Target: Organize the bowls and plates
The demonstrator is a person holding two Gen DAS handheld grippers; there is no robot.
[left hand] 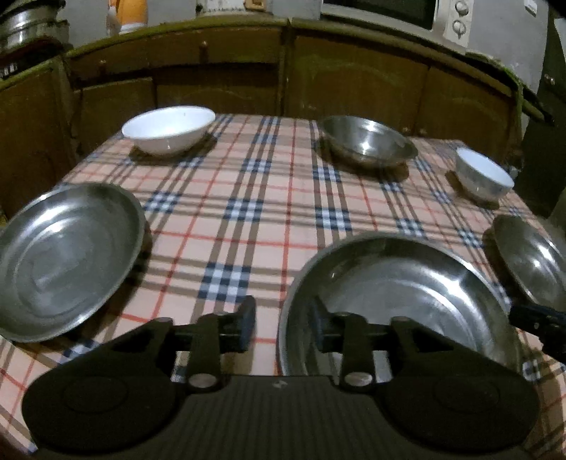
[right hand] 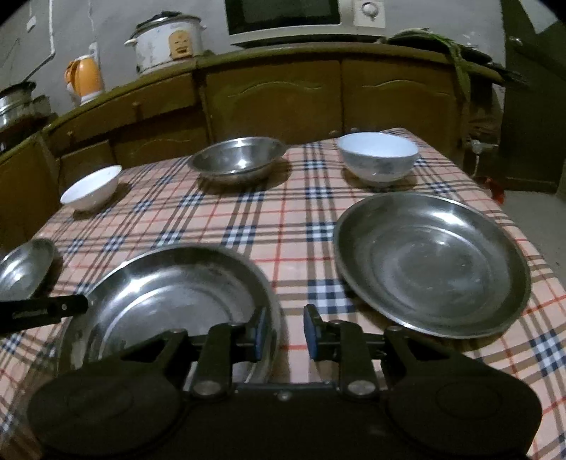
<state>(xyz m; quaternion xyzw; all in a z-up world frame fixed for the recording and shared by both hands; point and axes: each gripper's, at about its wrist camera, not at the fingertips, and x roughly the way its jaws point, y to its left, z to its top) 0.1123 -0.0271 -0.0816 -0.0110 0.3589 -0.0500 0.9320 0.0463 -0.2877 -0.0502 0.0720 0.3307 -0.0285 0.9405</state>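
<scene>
Astride plate rim, both tools parted

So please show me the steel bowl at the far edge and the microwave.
steel bowl (right hand: 235,159), right wrist view, on its inner wall.
microwave (right hand: 283,16), right wrist view, on its dark door.

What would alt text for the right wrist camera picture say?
A black gripper straddles the near rim of a steel plate on a plaid cloth, jaws slightly apart. A second steel plate lies to the right; a steel bowl and two white bowls sit farther back.
</scene>
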